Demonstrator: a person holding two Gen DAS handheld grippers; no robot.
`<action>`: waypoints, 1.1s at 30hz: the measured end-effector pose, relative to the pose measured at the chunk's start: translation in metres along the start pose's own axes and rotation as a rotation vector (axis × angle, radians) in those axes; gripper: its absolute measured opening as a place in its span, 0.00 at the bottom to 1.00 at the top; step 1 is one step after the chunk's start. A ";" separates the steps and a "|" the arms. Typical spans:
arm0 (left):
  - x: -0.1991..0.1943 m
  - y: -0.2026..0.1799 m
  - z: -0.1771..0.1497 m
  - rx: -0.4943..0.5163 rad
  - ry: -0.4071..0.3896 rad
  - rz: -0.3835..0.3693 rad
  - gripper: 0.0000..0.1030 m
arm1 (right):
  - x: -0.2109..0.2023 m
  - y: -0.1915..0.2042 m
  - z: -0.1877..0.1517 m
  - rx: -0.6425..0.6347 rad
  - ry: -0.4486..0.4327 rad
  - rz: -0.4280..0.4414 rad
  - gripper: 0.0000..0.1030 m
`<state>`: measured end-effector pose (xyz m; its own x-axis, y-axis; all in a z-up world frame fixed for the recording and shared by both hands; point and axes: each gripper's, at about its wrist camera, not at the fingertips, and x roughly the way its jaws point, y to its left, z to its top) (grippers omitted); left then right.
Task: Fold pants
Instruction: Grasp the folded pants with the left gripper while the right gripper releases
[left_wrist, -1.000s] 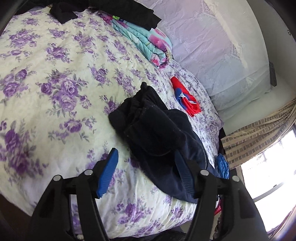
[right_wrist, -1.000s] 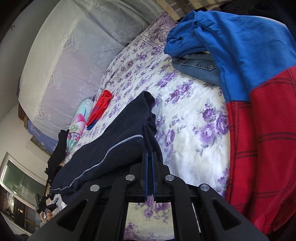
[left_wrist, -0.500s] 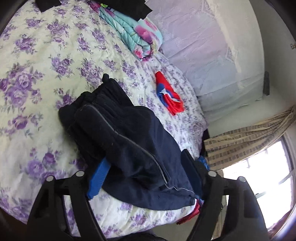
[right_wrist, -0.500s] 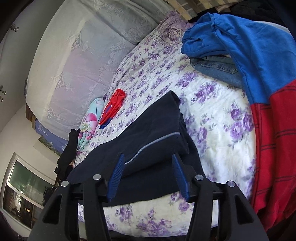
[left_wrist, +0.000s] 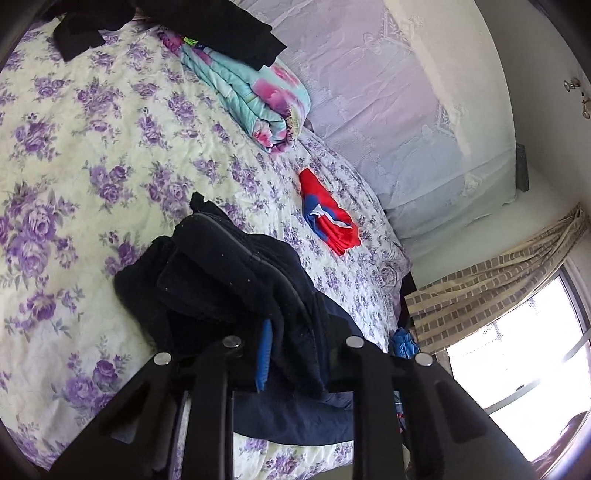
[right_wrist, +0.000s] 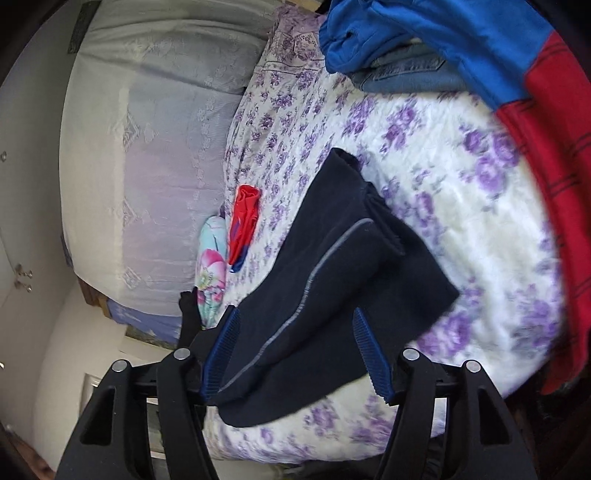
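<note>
Dark navy pants (left_wrist: 229, 280) with a thin grey side stripe lie bunched on the floral bedspread (left_wrist: 92, 147). My left gripper (left_wrist: 291, 354) is shut on a thick fold of the pants; one blue pad (left_wrist: 263, 358) shows, the other is hidden by cloth. In the right wrist view the pants (right_wrist: 332, 266) lie partly folded on the bed. My right gripper (right_wrist: 295, 350) is open just above their near end, with a blue pad (right_wrist: 371, 354) on each side and nothing between them.
A small red and blue garment (left_wrist: 327, 218) and a rolled turquoise floral blanket (left_wrist: 255, 99) lie near the headboard. Black clothes (left_wrist: 207, 26) top the blanket. A blue and red top (right_wrist: 517, 55) over jeans (right_wrist: 402, 74) lies at the bed's right. Curtain and window (left_wrist: 517, 314) at right.
My left gripper closed on the pants' fold after being open around it. My right gripper, shut on the pants a second ago, opened wider and let go; the pants dropped flatter.
</note>
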<state>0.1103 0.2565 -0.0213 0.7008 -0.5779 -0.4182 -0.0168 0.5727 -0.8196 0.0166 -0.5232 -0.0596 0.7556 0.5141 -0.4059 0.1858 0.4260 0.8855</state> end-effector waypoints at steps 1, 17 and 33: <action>0.000 0.000 0.002 0.004 0.004 -0.002 0.19 | 0.007 0.000 0.003 0.020 0.000 -0.004 0.63; 0.006 -0.033 0.035 0.126 -0.026 -0.010 0.19 | 0.033 0.042 0.019 -0.148 -0.113 -0.074 0.11; -0.029 0.064 -0.020 -0.081 0.006 -0.074 0.17 | -0.009 -0.007 -0.012 -0.082 -0.089 -0.046 0.11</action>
<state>0.0747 0.2980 -0.0690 0.6982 -0.6204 -0.3572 -0.0229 0.4794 -0.8773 0.0007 -0.5221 -0.0652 0.8006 0.4261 -0.4212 0.1726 0.5091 0.8432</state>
